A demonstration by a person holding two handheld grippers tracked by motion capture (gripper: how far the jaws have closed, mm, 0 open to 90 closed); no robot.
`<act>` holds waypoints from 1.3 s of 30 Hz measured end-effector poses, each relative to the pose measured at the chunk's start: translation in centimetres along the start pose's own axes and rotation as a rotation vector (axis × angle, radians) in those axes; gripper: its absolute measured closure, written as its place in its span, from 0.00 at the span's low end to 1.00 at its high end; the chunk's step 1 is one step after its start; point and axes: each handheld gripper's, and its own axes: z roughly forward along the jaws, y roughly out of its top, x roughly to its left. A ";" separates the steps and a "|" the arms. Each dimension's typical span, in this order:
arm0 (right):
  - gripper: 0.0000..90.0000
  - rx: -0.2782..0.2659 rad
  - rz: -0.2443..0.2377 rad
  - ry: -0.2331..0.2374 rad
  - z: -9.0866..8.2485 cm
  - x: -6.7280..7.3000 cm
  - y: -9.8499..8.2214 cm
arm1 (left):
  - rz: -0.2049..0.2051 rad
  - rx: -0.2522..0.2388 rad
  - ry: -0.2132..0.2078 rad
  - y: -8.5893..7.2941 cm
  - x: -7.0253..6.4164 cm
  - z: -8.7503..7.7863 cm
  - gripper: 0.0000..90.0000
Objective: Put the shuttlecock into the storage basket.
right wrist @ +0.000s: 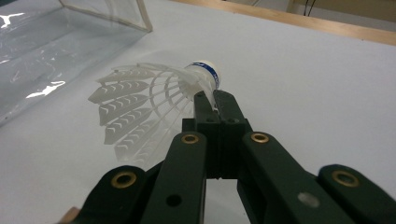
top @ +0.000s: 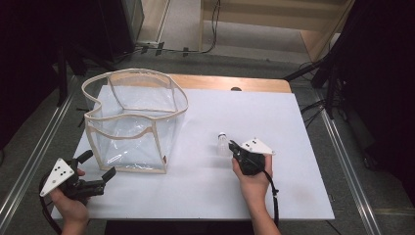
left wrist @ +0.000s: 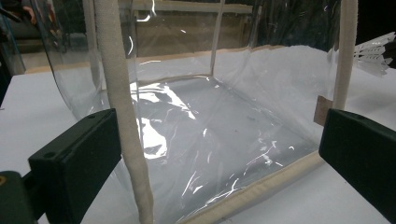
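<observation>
Shuttlecocks number one: a single white plastic shuttlecock [right wrist: 154, 100] is lying at the tips of the right hand-held gripper [right wrist: 208, 95], right of the middle of the white tabletop [top: 274, 122]. Its jaws are pressing together on the shuttlecock just below the cork, the skirt fanning out to the left in the right gripper view. One clear bag [top: 132, 122] with beige trim is standing open on the left part of the tabletop, well apart from the shuttlecock. Two hand-held grippers are working here; the left hand-held gripper [top: 100, 164] is sitting just in front of the bag's near corner, its jaws standing wide apart around a beige corner seam [left wrist: 123, 116] without pressing it.
</observation>
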 end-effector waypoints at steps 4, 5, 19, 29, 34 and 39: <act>0.97 -0.013 -0.003 0.005 -0.2 -0.1 0.5 | -0.001 -0.001 0.000 0.0 0.0 0.0 0.00; 0.97 -0.013 -0.005 0.005 -0.2 -0.1 0.7 | -0.001 -0.001 0.000 0.0 0.0 0.0 0.00; 0.97 -0.025 -0.025 0.026 -0.3 -0.2 2.7 | 0.001 0.000 0.001 0.0 0.0 0.0 0.00; 0.97 -0.040 -0.035 0.042 -0.3 -0.1 4.0 | 0.002 -0.001 0.000 0.0 0.0 0.0 0.00; 0.97 -0.040 -0.036 0.057 -0.3 -0.1 4.4 | 0.001 -0.001 -0.001 0.0 0.0 0.0 0.00; 0.97 -0.045 -0.038 0.063 -0.3 0.0 4.9 | 0.001 0.000 0.000 0.0 0.0 0.0 0.00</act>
